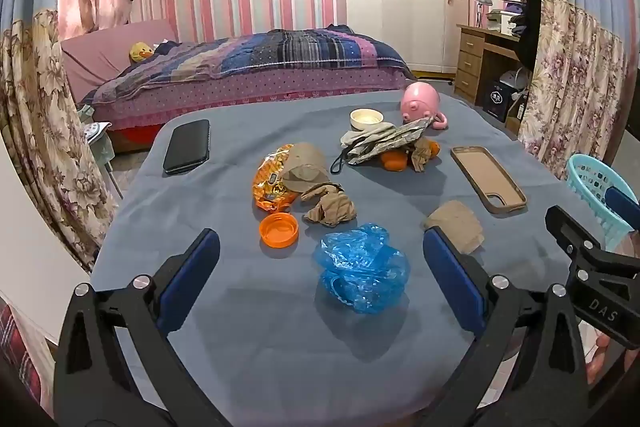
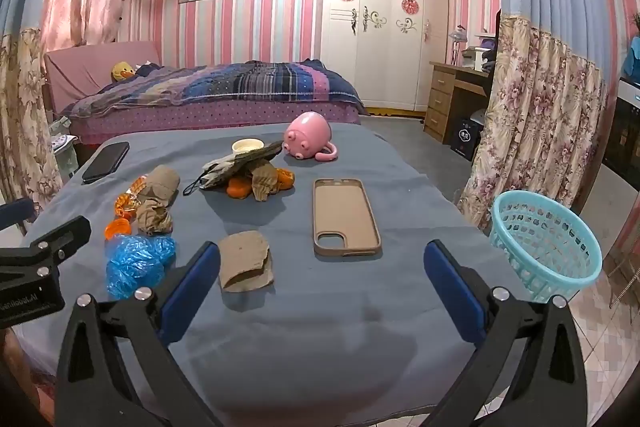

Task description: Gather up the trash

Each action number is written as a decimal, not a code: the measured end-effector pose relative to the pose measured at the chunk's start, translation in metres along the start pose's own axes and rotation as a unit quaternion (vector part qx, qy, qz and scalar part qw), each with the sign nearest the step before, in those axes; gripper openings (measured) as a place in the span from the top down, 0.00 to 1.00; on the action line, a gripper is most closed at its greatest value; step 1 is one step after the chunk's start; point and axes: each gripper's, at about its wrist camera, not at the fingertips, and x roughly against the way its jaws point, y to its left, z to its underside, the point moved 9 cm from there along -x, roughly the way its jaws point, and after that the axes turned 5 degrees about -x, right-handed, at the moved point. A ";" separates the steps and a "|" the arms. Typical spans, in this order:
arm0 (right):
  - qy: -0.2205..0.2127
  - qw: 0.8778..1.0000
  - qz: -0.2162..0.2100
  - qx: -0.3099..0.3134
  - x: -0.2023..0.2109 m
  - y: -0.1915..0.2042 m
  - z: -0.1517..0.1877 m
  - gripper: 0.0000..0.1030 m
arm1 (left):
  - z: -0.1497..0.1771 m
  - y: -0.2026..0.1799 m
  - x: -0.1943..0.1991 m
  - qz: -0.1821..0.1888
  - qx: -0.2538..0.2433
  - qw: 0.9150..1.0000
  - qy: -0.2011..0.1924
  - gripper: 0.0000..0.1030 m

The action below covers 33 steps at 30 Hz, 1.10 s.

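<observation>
A crumpled blue plastic bag lies on the blue-grey tablecloth between the fingers of my open, empty left gripper. Beyond it lie an orange cap, brown crumpled paper and an orange snack wrapper. A torn brown cardboard piece lies just beyond my open, empty right gripper, near its left finger. The blue bag also shows in the right wrist view. A turquoise basket stands at the table's right edge.
A tan phone case, a black phone, a pink octopus-shaped mug, a small white bowl and a grey foil-and-paper pile over orange peels lie on the table. A bed stands behind.
</observation>
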 end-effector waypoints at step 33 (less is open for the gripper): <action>0.001 1.000 0.011 -0.001 -0.004 0.001 -0.002 0.04 | -0.003 0.000 0.000 -0.001 0.000 1.000 -0.005 0.05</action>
